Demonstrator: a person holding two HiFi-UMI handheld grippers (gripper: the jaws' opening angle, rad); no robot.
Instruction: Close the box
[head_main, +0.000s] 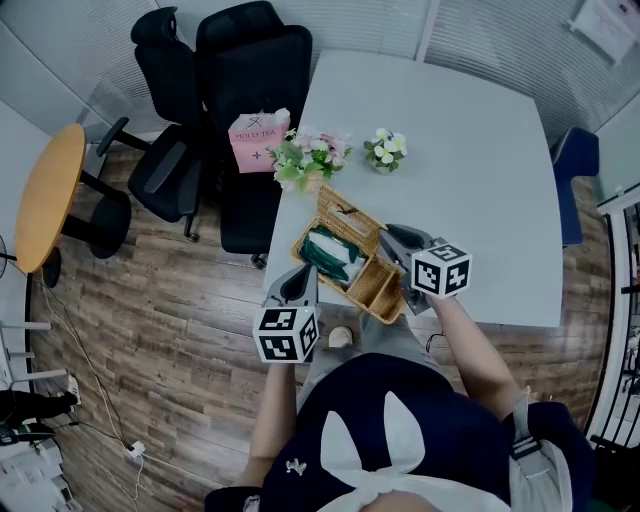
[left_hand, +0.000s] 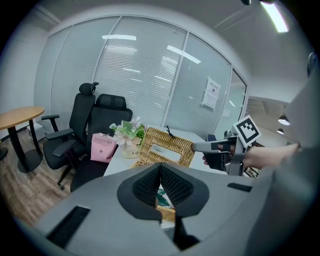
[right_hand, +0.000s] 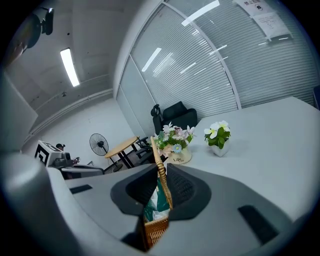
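Note:
A wicker box (head_main: 366, 287) stands on the near left corner of the white table (head_main: 470, 150), with green and white packets inside. Its lid (head_main: 349, 214) stands upright at the far side. My right gripper (head_main: 387, 232) reaches the lid from the right. In the right gripper view the lid's woven rim (right_hand: 159, 161) runs between the jaws, and the right gripper (right_hand: 161, 168) is shut on it. My left gripper (head_main: 305, 272) sits at the box's near left side. In the left gripper view the left gripper (left_hand: 160, 165) is shut, its pads meeting with nothing between them. The lid (left_hand: 165, 148) and the right gripper (left_hand: 200, 146) show beyond.
A pot of pink and white flowers (head_main: 310, 160) and a small pot of white flowers (head_main: 385, 150) stand just behind the box. A pink bag (head_main: 258, 140) lies on a black office chair (head_main: 250, 80) at the table's left. A round wooden table (head_main: 45, 195) stands further left.

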